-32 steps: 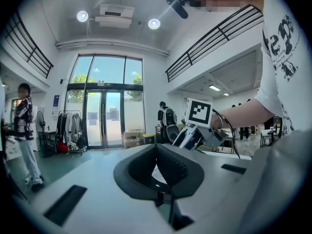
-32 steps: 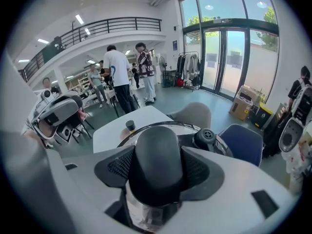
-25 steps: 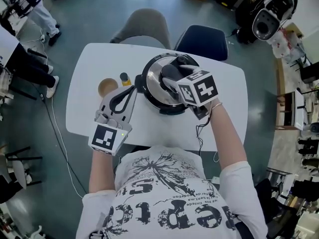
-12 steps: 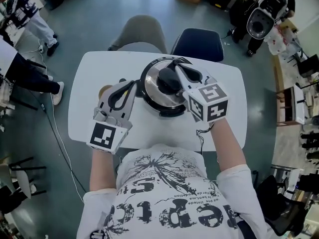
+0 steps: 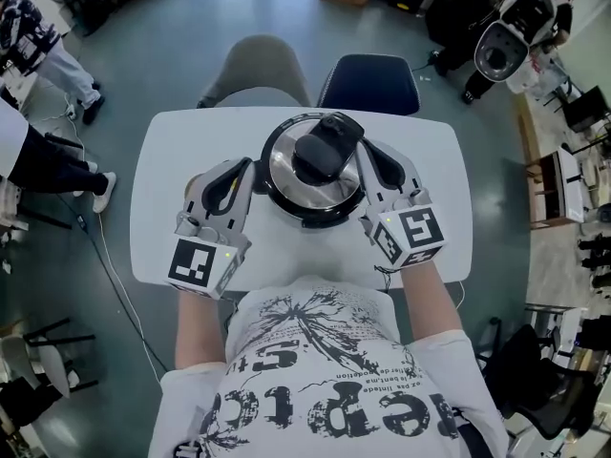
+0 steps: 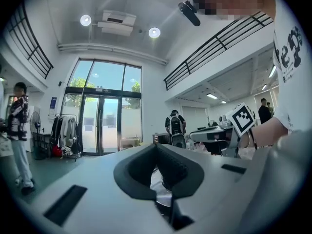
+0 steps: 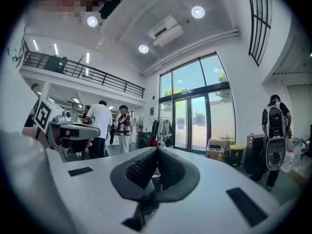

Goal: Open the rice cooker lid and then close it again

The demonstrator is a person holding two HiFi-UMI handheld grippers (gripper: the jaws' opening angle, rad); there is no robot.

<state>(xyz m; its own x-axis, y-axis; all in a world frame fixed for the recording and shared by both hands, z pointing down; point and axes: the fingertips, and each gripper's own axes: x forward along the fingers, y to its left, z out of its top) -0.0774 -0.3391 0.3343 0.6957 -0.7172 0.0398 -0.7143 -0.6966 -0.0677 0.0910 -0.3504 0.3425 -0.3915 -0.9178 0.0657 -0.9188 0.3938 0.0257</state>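
Steel-lidded round black rice cooker (image 5: 315, 181) sits shut on the white table (image 5: 162, 218); left gripper (image 5: 241, 168) and right gripper (image 5: 368, 153) flank it, jaws pressed together, empty.

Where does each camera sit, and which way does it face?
Head view: on the head, steeply down at the rice cooker on the table; forearms, left gripper and right gripper show.
Left gripper view: on the left gripper, level along its shut jaws toward glass doors; right gripper's marker cube shows.
Right gripper view: on the right gripper, level along its shut jaws; left gripper's marker cube shows.
Shared: both gripper views face the same glass doors.
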